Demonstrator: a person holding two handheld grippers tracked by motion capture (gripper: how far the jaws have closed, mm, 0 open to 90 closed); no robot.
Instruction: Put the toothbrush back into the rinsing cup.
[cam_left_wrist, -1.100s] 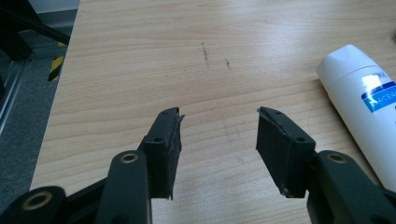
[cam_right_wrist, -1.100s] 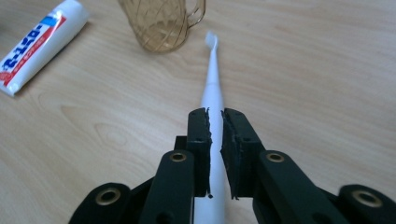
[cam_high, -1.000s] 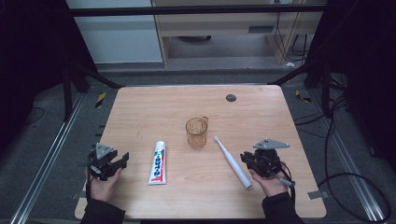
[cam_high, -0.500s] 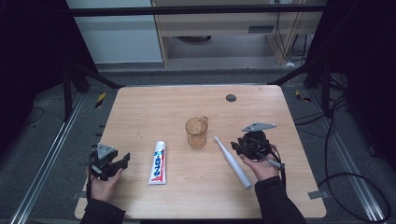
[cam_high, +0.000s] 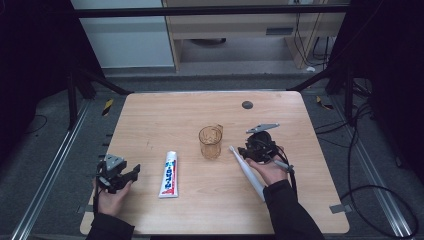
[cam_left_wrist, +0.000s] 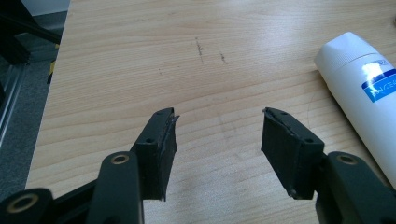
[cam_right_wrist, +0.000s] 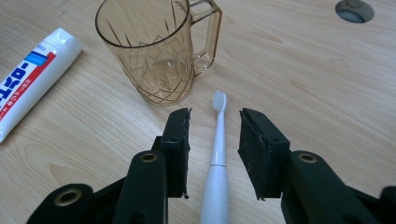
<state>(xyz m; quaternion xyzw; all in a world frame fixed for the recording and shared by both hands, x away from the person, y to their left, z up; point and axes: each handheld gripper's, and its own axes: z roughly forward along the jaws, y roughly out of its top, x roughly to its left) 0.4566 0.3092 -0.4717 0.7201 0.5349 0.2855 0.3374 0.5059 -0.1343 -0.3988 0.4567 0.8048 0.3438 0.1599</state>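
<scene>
The right tool (cam_right_wrist: 214, 116) hung over the wooden surface (cam_high: 150, 120) with its jaws parted on either side of the white toothbrush's (cam_right_wrist: 216, 154) neck, not touching it. The bristle head lay just short of the amber glass mug (cam_right_wrist: 156, 46) (handle turned toward the far edge). A toothpaste tube (cam_high: 169, 174) lay left of the mug. The left tool (cam_left_wrist: 217, 126) sat near the front left corner, jaws spread wide over bare wood, the tube just beside it.
</scene>
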